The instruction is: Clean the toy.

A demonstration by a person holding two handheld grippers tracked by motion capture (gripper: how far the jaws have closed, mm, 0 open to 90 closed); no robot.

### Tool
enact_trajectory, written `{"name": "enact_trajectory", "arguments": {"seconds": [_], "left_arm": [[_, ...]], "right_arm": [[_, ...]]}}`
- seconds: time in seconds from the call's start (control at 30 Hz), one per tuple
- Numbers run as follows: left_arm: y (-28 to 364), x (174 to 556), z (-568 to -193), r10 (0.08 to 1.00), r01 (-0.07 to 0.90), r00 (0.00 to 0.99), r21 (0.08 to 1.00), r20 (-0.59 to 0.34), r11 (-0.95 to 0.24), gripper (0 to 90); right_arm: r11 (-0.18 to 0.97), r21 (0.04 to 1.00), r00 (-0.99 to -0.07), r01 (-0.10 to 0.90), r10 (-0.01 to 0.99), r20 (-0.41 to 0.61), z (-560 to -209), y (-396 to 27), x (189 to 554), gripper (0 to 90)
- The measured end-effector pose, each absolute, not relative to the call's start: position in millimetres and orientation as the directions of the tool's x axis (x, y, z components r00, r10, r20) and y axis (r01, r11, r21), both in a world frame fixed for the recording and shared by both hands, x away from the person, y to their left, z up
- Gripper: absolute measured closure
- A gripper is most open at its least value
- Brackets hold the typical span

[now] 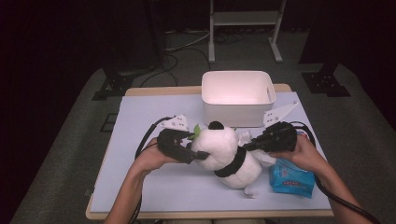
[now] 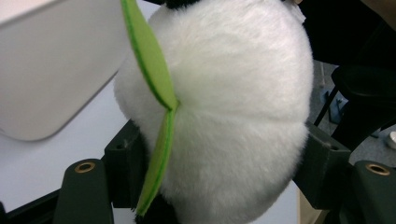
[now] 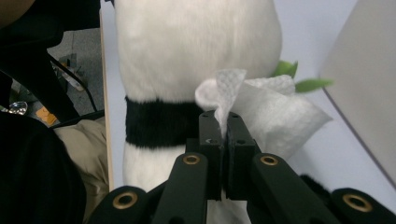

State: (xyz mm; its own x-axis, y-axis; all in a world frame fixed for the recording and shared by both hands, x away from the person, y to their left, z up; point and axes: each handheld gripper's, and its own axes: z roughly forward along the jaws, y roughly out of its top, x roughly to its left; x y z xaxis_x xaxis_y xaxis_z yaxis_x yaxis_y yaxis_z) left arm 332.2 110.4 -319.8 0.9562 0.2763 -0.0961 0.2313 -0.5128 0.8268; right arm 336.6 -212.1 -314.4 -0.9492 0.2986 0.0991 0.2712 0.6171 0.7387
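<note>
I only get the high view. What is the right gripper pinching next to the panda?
Observer: A white wet wipe, clamped between the shut jaws of the right gripper.
Operator: Is the left gripper really holding the panda?
Observer: Yes, the left gripper has the plush panda by its white head, one pad on each side.
Operator: What's the green bit?
Observer: A green felt leaf sewn to the panda's head, facing the white bin.

Both forearms are bare. The left claw (image 1: 198,150) and right claw (image 1: 247,145) are matte black, with brass-ringed screw holes, grey three-cornered plates on top and thick black cables trailing.
</note>
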Motion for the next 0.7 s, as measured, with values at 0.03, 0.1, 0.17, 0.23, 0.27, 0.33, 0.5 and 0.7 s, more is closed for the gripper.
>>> {"name": "enact_trajectory", "arguments": {"seconds": [0.03, 0.1, 0.17, 0.23, 0.27, 0.33, 0.5, 0.7], "left_arm": [[110.4, 331.6, -316.4, 0.278, 0.227, 0.956, 0.827, -0.09, -0.515, 29.7], [113.0, 331.3, -308.3, 0.287, 0.219, 0.955, 0.827, -0.073, -0.518, 29.9], [115.9, 330.9, -302.7, 0.292, 0.209, 0.955, 0.829, -0.058, -0.519, 30.1], [118.1, 329.6, -298.1, 0.293, 0.205, 0.955, 0.829, -0.052, -0.52, 30.2], [118.1, 329.2, -297.3, 0.294, 0.204, 0.955, 0.826, -0.049, -0.525, 30.2], [116.7, 328.8, -299.0, 0.295, 0.205, 0.954, 0.82, -0.046, -0.534, 30.2], [113.4, 330.4, -309.0, 0.289, 0.218, 0.955, 0.822, -0.069, -0.526, 29.3], [107.2, 330.5, -311.5, 0.276, 0.218, 0.958, 0.827, -0.079, -0.518, 21.6]], "right_arm": [[0.617, 0.742, -0.952, 0.262, 0.291, 0.095, -313.5, -208.6, 337.5, 87.0], [0.623, 0.74, -0.955, 0.253, 0.284, 0.087, -311.9, -202.2, 338.6, 87.0], [0.619, 0.744, -0.956, 0.25, 0.282, 0.086, -311.2, -198.6, 339.8, 87.0], [0.612, 0.751, -0.957, 0.248, 0.274, 0.093, -312.4, -197.1, 340.8, 87.0], [0.608, 0.751, -0.956, 0.257, 0.274, 0.105, -313.8, -196.1, 340.8, 87.0], [0.614, 0.744, -0.955, 0.264, 0.272, 0.116, -319.8, -193.8, 341.4, 87.0], [0.623, 0.728, -0.952, 0.287, 0.27, 0.145, -338.4, -192.9, 340.7, 86.9], [0.615, 0.725, -0.945, 0.311, 0.278, 0.171, -349.6, -199.2, 339.0, 87.0]]}}
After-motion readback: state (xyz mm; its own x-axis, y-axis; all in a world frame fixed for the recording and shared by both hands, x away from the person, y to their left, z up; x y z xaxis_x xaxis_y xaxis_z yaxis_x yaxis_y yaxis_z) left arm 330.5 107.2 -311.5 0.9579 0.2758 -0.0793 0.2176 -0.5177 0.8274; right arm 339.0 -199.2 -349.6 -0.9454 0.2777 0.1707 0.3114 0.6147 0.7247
